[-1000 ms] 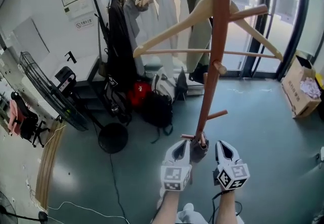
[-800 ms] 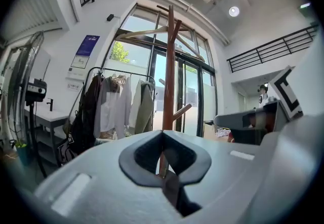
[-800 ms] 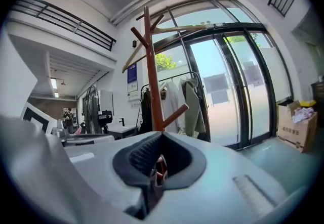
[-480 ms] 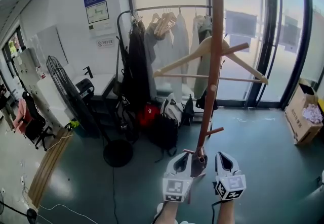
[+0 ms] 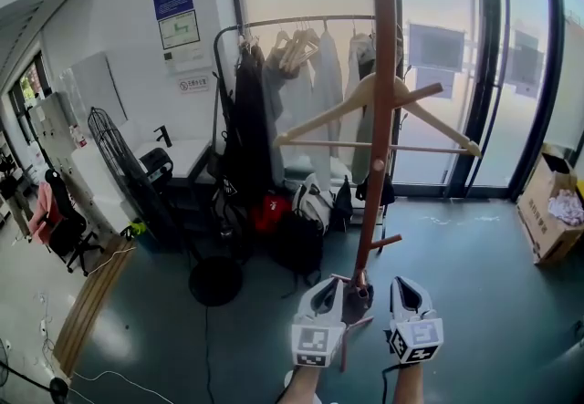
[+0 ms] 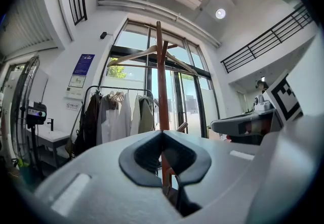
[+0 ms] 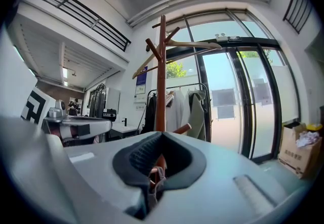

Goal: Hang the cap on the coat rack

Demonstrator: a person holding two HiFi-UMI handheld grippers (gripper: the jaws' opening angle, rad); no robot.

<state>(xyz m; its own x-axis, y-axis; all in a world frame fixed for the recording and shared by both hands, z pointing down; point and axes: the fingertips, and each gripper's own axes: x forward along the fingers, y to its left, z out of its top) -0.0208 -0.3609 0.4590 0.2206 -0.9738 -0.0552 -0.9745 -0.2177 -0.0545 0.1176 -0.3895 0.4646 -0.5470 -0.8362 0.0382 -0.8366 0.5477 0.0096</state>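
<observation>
A tall wooden coat rack stands just ahead of me, with a wooden hanger resting on its pegs and a short peg low down. A dark grey cap hangs between my two grippers near the pole. My left gripper is shut on the cap's left side, and my right gripper is shut on its right side. In the left gripper view the rack rises beyond the closed left gripper. In the right gripper view a fold of cap is pinched below the closed right gripper.
A clothes rail with hung garments stands behind the rack, with bags on the floor below it. A round black stand base lies to the left. A cardboard box sits at the right by the glass doors.
The head view has tilted upward, so more of the rack's top and the wall shows. Both grippers stay low by the pole, still holding the cap.
</observation>
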